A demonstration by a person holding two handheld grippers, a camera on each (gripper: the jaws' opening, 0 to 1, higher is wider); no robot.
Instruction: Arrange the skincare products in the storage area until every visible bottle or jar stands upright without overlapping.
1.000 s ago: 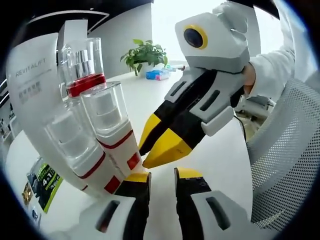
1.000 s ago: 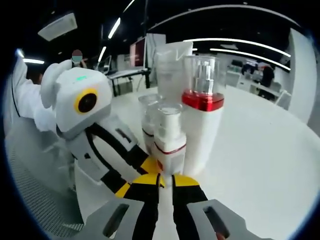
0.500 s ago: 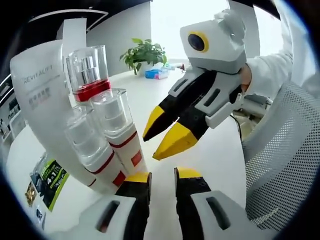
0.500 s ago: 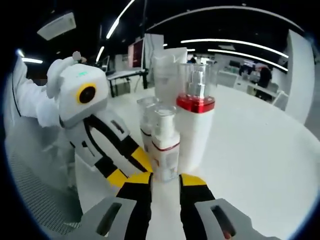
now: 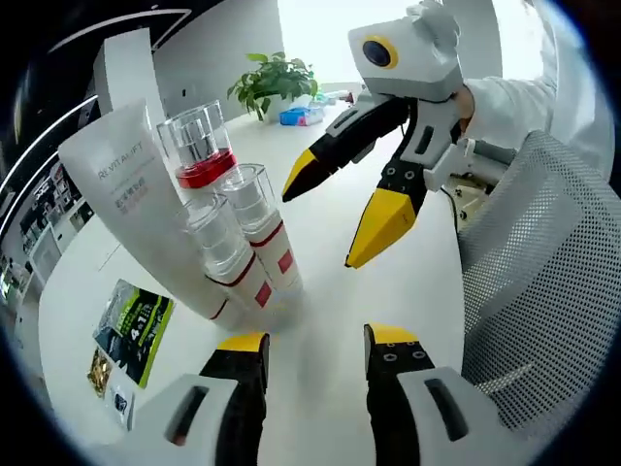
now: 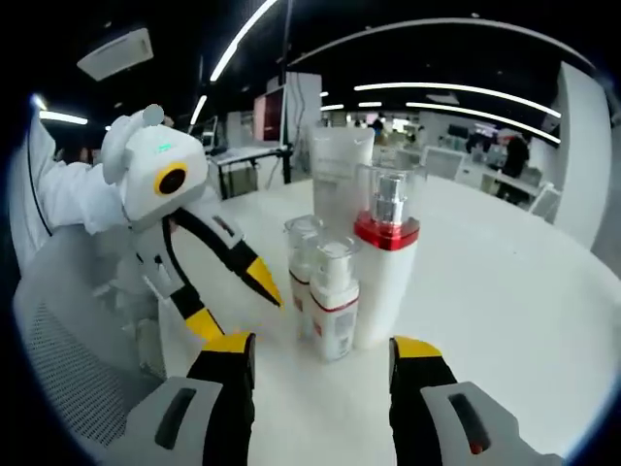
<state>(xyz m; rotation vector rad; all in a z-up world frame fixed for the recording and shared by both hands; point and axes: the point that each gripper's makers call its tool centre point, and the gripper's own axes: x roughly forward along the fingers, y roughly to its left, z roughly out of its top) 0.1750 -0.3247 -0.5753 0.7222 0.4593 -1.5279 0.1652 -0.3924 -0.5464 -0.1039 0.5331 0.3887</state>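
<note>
In the left gripper view, the left gripper (image 5: 315, 342) has its jaws spread and holds nothing. Just beyond them, on the white table (image 5: 320, 223), stand two small bottles (image 5: 254, 233) with clear caps, touching each other. Behind them is a taller pump bottle (image 5: 201, 155) with a red collar, and a white tube (image 5: 131, 194) stands at the far left. A green packet (image 5: 131, 320) lies flat near the left edge. The right gripper (image 5: 374, 184) hangs on the right, jaws wide apart.

In the right gripper view, the right gripper (image 6: 315, 348) is spread and empty. The two small bottles (image 6: 325, 291), the pump bottle (image 6: 386, 262) and the white tube (image 6: 340, 180) stand upright together ahead. The left gripper (image 6: 228, 291) is at the left, open.
</note>
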